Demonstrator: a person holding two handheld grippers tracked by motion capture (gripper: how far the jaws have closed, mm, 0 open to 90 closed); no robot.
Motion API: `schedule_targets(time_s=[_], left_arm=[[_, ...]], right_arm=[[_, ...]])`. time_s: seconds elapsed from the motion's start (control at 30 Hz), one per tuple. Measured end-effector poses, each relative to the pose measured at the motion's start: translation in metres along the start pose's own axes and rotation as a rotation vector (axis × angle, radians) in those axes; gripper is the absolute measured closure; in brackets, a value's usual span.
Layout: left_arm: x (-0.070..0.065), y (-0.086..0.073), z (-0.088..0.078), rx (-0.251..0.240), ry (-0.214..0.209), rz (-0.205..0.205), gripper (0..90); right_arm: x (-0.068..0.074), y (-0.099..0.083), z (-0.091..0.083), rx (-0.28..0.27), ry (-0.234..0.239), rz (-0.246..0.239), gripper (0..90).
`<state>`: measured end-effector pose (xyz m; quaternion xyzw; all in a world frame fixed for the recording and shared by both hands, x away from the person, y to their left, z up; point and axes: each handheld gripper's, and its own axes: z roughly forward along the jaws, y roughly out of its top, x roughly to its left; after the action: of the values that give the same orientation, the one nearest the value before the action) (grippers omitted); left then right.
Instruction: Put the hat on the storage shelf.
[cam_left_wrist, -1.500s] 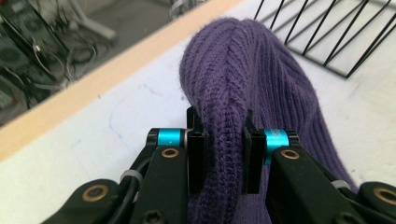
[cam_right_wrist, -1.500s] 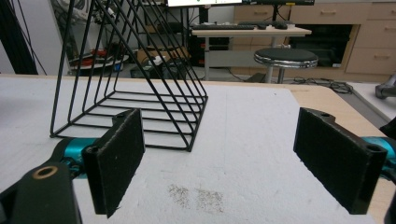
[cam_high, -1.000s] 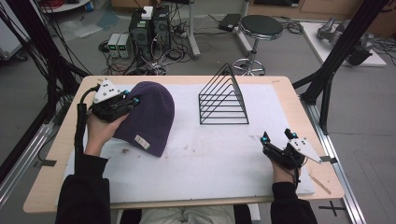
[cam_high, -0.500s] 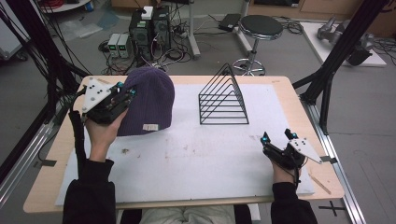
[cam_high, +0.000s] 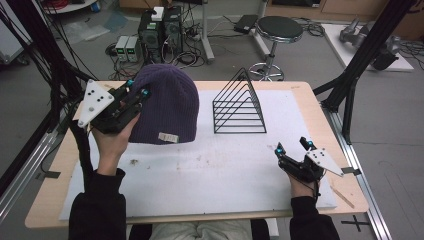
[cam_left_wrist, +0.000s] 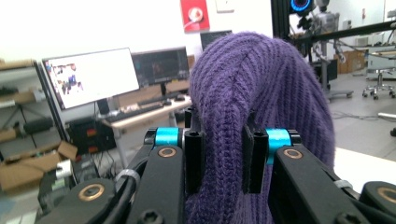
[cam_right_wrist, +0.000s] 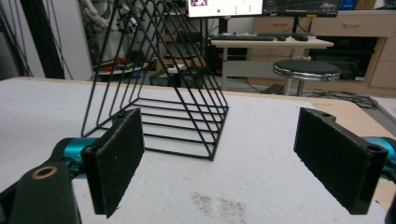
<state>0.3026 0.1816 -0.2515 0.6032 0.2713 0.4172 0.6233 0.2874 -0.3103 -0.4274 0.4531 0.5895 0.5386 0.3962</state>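
The left gripper (cam_high: 134, 96) fingers (cam_left_wrist: 194, 161) are pinching a fold of the purple beanie (cam_high: 165, 107), holding it off the counter (cam_high: 225, 170) at the far left. The right gripper (cam_high: 292, 148) fingers (cam_right_wrist: 119, 156) are spread wide, gripping nothing, resting at the near right. A black wire rack (cam_high: 239, 105) is standing between them. A stool (cam_high: 279, 27) and computer towers (cam_high: 160, 30) are occupying the floor beyond.

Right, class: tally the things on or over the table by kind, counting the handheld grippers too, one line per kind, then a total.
Purple knitted beanie: 1, pinched in the left gripper and lifted at the table's far left.
Black wire rack: 1, standing on the white mat.
Handheld grippers: 2, counting the right gripper, open and empty.
White mat: 1.
Total: 5
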Motion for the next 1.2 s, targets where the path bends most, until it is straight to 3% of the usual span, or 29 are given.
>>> schedule_targets(time_s=[0.17, 0.57, 0.83, 1.1, 1.2], left_arm=[[0.0, 0.004, -0.001, -0.008, 0.008, -0.005, 75.4], [-0.003, 0.011, -0.001, -0.026, 0.002, 0.001, 75.4], [-0.007, 0.013, 0.0, -0.033, -0.008, 0.009, 75.4], [-0.011, 0.012, 0.004, -0.036, -0.039, -0.007, 75.4], [-0.015, 0.012, 0.005, -0.038, -0.05, -0.005, 75.4]], right_arm=[[0.012, 0.003, 0.0, -0.014, 0.062, 0.001, 13.3], [0.076, 0.033, 0.022, -0.049, 0.356, -0.047, 12.5], [0.104, 0.05, 0.049, -0.054, 0.477, -0.037, 12.4], [0.137, 0.06, 0.077, -0.026, 0.592, -0.064, 12.4], [0.145, 0.062, 0.086, -0.024, 0.63, -0.035, 12.4]])
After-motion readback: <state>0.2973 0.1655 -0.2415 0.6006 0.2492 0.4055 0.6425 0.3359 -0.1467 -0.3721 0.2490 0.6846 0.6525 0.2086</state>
